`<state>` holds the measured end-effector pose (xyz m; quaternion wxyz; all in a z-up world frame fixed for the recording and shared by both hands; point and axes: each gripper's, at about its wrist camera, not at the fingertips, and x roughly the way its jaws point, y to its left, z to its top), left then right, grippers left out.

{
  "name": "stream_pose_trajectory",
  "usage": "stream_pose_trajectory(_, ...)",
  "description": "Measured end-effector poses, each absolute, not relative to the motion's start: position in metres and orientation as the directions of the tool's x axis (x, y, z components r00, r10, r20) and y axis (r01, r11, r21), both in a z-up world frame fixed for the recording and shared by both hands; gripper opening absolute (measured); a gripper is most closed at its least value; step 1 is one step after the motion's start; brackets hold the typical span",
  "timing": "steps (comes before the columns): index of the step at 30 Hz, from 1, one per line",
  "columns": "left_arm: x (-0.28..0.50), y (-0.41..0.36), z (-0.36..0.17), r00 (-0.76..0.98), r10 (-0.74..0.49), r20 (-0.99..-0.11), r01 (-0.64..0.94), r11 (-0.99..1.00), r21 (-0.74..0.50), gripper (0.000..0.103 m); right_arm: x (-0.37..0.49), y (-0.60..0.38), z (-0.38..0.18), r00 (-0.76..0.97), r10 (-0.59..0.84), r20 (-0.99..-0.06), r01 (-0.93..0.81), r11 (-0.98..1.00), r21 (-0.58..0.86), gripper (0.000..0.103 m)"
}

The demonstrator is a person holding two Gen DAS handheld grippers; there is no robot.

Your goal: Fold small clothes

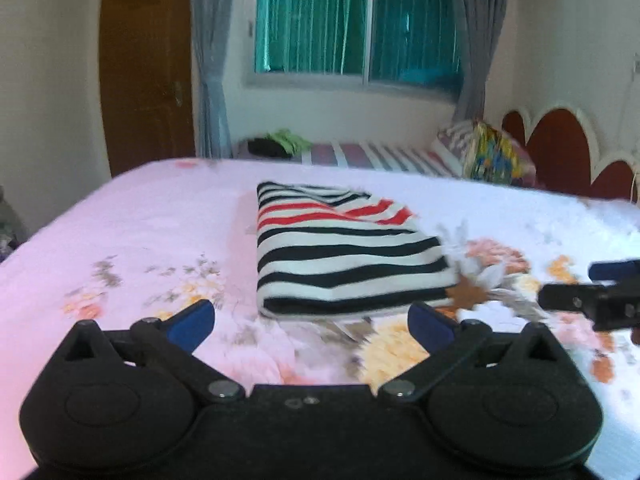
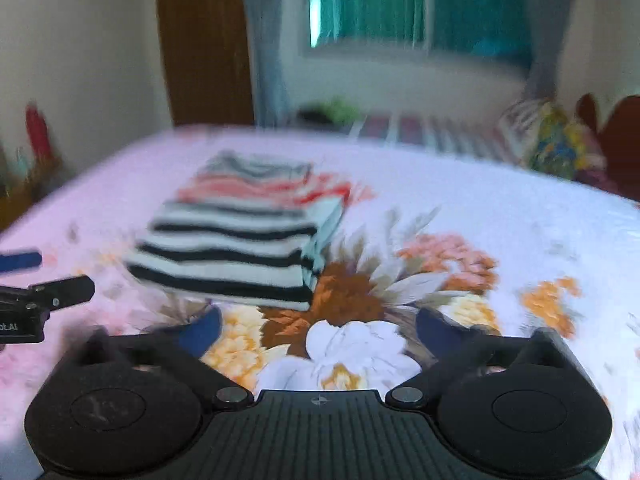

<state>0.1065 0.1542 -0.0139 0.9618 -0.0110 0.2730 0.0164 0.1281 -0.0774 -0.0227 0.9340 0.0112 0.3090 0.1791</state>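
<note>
The black, white and red striped cloth (image 1: 344,252) lies folded in a neat block on the pink flowery bed sheet (image 1: 140,240), at twelve o'clock from both claws. The left gripper (image 1: 310,320) and the right gripper (image 2: 318,326) are spread wide, holding nothing. Folding looks done; next needs another small cloth.

Folded striped garment (image 1: 344,256) (image 2: 240,240), black-and-white bands with a few red ones toward the far end, lying flat as a compact rectangular stack on the floral pink bedsheet (image 1: 132,240), layered edges showing along its right side.
</note>
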Motion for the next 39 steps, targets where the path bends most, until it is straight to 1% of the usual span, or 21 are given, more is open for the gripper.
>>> stream_pose_trajectory(3, 0.053, 0.139, 0.011, 0.871, 0.011, -0.49, -0.027, 0.999, -0.027, 0.102, 0.071, -0.095, -0.003, 0.756, 0.334, -0.563, -0.297, 0.942, 0.159, 0.103)
stream_pose_trajectory(6, 0.0, 0.13, 0.038, 0.901, -0.022, -0.434, -0.007, 0.998, -0.065, 0.102, 0.016, -0.105, 0.019, 0.785, 0.337, -0.519, -0.302, 0.941, 0.154, 0.103)
stream_pose_trajectory(10, -0.048, 0.117, 0.066, 0.928, 0.02, -0.371, -0.032, 0.999, -0.027, 0.102, -0.036, -0.107, 0.039, 0.816, 0.331, -0.474, -0.299, 0.943, 0.144, 0.103)
stream_pose_trajectory(14, -0.073, 0.109, 0.08, 0.923, 0.036, -0.382, -0.03, 0.999, 0.023, 0.102, -0.062, -0.101, 0.053, 0.822, 0.316, -0.473, -0.288, 0.949, 0.132, 0.103)
stream_pose_trajectory(20, -0.096, 0.112, 0.082, 0.908, 0.056, -0.415, -0.068, 0.998, -0.015, 0.102, -0.084, -0.094, 0.068, 0.831, 0.316, -0.457, -0.302, 0.947, 0.106, 0.103)
stream_pose_trajectory(25, -0.103, 0.115, 0.086, 0.916, 0.046, -0.399, -0.063, 0.997, -0.032, 0.102, -0.091, -0.092, 0.076, 0.831, 0.328, -0.449, -0.316, 0.943, 0.103, 0.103)
stream_pose_trajectory(32, -0.104, 0.113, 0.094, 0.925, 0.047, -0.376, -0.06, 0.998, -0.023, 0.102, -0.094, -0.093, 0.087, 0.843, 0.334, -0.422, -0.32, 0.941, 0.107, 0.103)
stream_pose_trajectory(39, -0.103, 0.108, 0.098, 0.929, 0.026, -0.37, -0.031, 1.0, -0.007, 0.102, -0.094, -0.1, 0.089, 0.847, 0.325, -0.421, -0.301, 0.946, 0.123, 0.103)
